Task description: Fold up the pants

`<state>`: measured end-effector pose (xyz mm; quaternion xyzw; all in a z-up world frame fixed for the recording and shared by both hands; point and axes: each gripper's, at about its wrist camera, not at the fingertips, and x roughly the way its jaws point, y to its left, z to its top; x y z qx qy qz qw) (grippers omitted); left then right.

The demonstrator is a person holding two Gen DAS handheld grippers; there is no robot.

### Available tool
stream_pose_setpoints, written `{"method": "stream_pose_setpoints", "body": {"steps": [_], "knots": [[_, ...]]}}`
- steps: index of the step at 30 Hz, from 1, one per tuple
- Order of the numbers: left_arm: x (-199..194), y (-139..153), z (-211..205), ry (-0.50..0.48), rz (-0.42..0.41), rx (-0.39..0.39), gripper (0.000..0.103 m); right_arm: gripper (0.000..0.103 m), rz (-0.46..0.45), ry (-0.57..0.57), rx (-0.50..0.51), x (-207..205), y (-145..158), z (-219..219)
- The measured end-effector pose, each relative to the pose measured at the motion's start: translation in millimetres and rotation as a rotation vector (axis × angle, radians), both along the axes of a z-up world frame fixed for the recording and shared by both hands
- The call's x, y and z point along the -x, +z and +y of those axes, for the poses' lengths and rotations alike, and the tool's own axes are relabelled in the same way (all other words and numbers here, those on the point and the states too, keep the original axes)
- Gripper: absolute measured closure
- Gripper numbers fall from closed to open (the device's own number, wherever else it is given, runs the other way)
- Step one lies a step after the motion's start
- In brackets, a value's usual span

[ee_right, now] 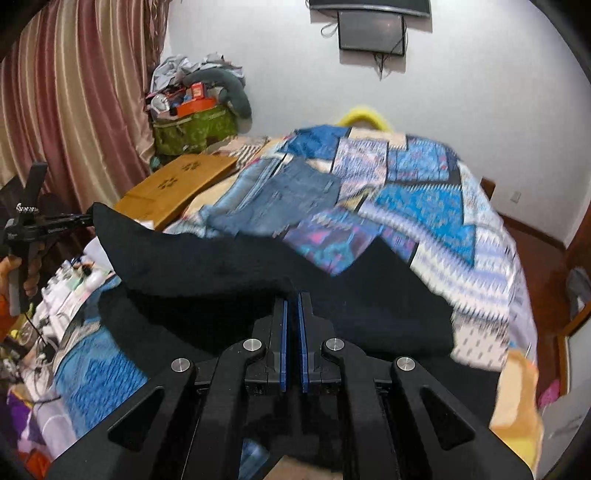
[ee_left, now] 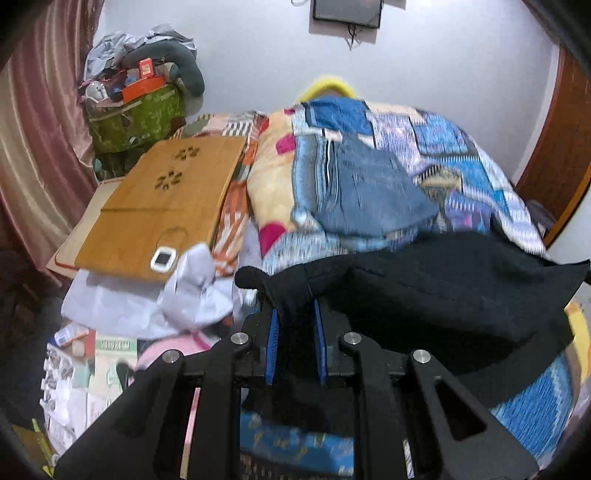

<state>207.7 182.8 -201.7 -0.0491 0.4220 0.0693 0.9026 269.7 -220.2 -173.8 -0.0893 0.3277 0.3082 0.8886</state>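
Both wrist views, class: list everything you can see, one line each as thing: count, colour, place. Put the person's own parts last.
Black pants: one, black, lifted over the near end of the bed, held at two points.
Jeans: one, blue denim, flat mid-bed.
Patchwork quilt: one, blue, white and purple, covering the bed.
Wooden lap tray: one, tan, at the bed's left side.
White device: one, white, on the tray's near edge.
Green bag: one, green, piled with clutter, far-left corner.
Curtain: one, pink striped, left wall.
Wall screen: one, dark, far wall.
Left gripper: one, black with blue pads, shut on a bunch of the pants.
Right gripper: one, same colours, shut on the pants' edge.
Hand: one, on the left gripper's handle.
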Motion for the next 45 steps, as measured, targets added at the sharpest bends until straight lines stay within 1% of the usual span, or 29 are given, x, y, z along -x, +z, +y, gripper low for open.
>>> {"method": "stream_pose_setpoints", "body": {"steps": [3,6,8,11,14,19,20,21,22,23,24,25,26,27,28,29,31,34,35,39,42,45], "knots": [[15.5,-20.1,-3.5,0.004,0.044,0.021,0.086,0.099,0.029,-0.005,0.009,16.4,-15.1,0.3],[27.3,-38.6,-2.1,0.028,0.082,0.035,0.086,0.098,0.071,-0.019,0.000,22.4,-32.1,-5.3],[35.0,-50.4,-2.3,0.046,0.107,0.029,0.087,0.098,0.105,-0.029,-0.012,28.4,-40.2,-6.7],[45.4,-61.4,-1.2,0.055,0.136,0.022,0.087,0.098,0.131,-0.030,-0.010,34.1,-49.8,-9.1],[51.7,-58.5,0.2,0.061,0.136,0.015,0.087,0.098,0.130,-0.038,0.001,41.0,-51.9,-14.4],[55.8,-37.6,1.5,0.070,0.091,0.014,0.086,0.097,0.139,-0.075,-0.025,43.9,-41.1,-32.8],[52.8,-32.0,0.3,0.066,0.085,0.012,0.086,0.096,0.133,-0.086,-0.030,42.9,-36.9,-37.9],[49.9,-29.5,0.0,0.063,0.083,0.014,0.085,0.092,0.127,-0.095,-0.028,42.2,-33.6,-40.3],[45.6,-25.5,-1.7,0.057,0.078,0.020,0.083,0.085,0.118,-0.106,-0.025,38.9,-29.8,-43.4],[41.5,-22.4,-3.5,0.052,0.073,0.028,0.077,0.080,0.106,-0.119,-0.024,34.8,-25.7,-47.0],[35.7,-18.0,-6.3,0.044,0.062,0.035,0.074,0.066,0.100,-0.131,-0.026,31.3,-22.5,-49.0],[30.9,-14.1,-10.0,0.035,0.046,0.037,0.067,0.046,0.094,-0.147,-0.029,27.2,-19.2,-50.8],[27.5,-11.9,-13.9,0.027,0.036,0.035,0.055,0.036,0.089,-0.166,-0.029,22.5,-16.5,-52.0],[20.7,-7.2,-19.1,0.016,0.021,0.025,0.048,0.023,0.077,-0.182,-0.031,18.2,-13.9,-52.7],[14.9,-3.4,-23.5,0.015,0.008,0.011,0.033,0.020,0.061,-0.196,-0.035,13.4,-11.2,-53.0],[10.6,-0.4,-27.1,0.015,-0.006,0.000,0.024,0.020,0.059,-0.202,-0.032,7.6,-10.4,-52.3],[0.8,5.2,-33.1,0.007,-0.030,-0.003,0.019,0.019,0.079,-0.212,-0.026,-6.0,-10.4,-49.1],[-22.4,10.8,-41.7,-0.014,-0.032,0.012,0.012,0.019,0.105,-0.217,-0.029,-25.4,-13.0,-45.3],[-29.7,11.7,-44.7,-0.021,-0.035,0.018,0.010,0.019,0.116,-0.216,-0.028,-35.1,-16.0,-42.4],[-62.2,12.8,-58.3,-0.056,-0.031,0.018,0.009,0.019,0.149,-0.205,-0.024,-65.1,-23.6,-34.7],[-86.8,6.7,-68.0,-0.081,-0.014,0.006,0.009,0.019,0.166,-0.194,-0.018,-88.5,-30.4,-26.9],[-111.9,-4.1,-76.8,-0.100,0.014,-0.009,0.009,0.019,0.175,-0.224,0.025,-119.5,-38.6,-18.9]]}}
